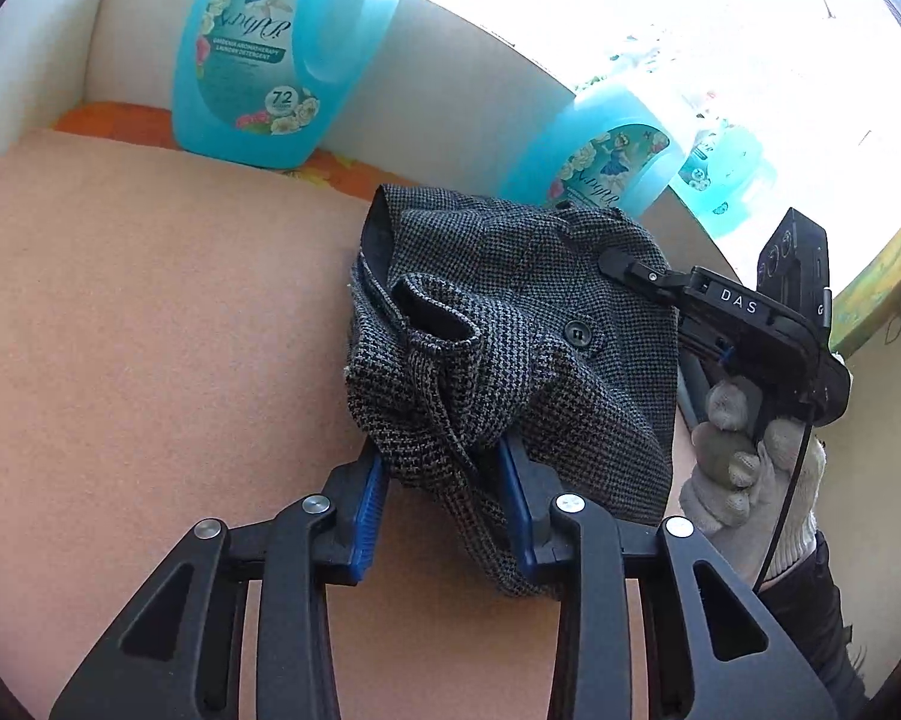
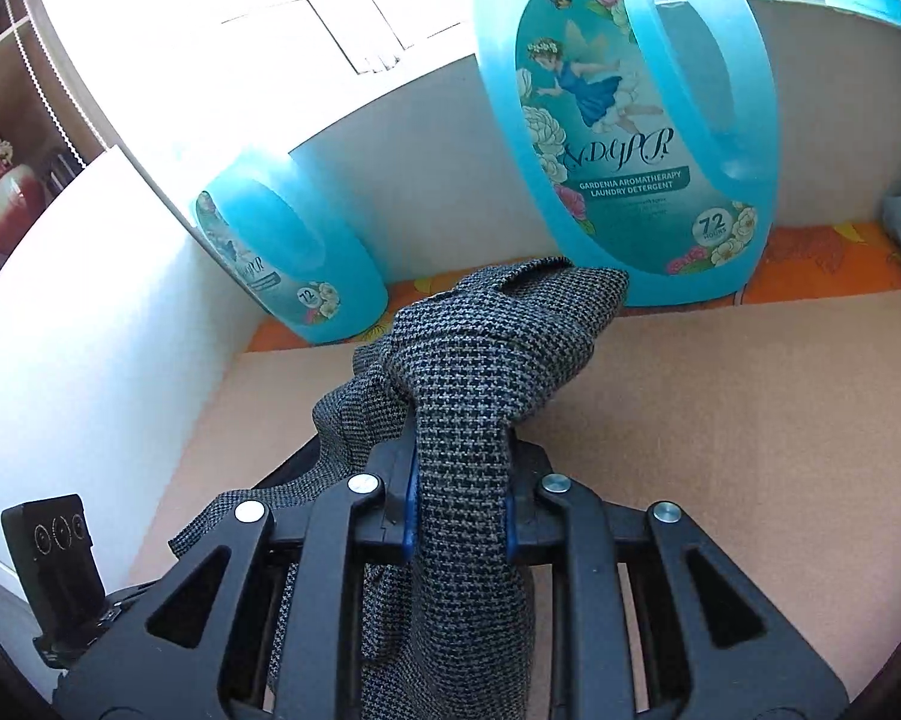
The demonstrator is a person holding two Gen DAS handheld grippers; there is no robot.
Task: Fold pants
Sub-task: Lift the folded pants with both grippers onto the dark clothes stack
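The pants (image 1: 510, 324), grey houndstooth, hung bunched between both grippers above the surface (image 1: 150, 330), waistband and button at the centre of the left view; the cloth looked thick and soft, limp under its own weight, probably not slippery, so a hold on a seam or the waistband edge would likely serve best; the left gripper (image 1: 444, 480) was clamped on a gathered fold at 6 o'clock of the bundle; the right gripper (image 2: 459, 480) was clamped likewise on a twisted band of cloth, its tip reaching the pants at 3 o'clock in the left view; the right hand (image 1: 750, 462) wore a knit glove; beyond, at 12 o'clock, stood blue detergent bottles (image 2: 630, 138) against the wall.
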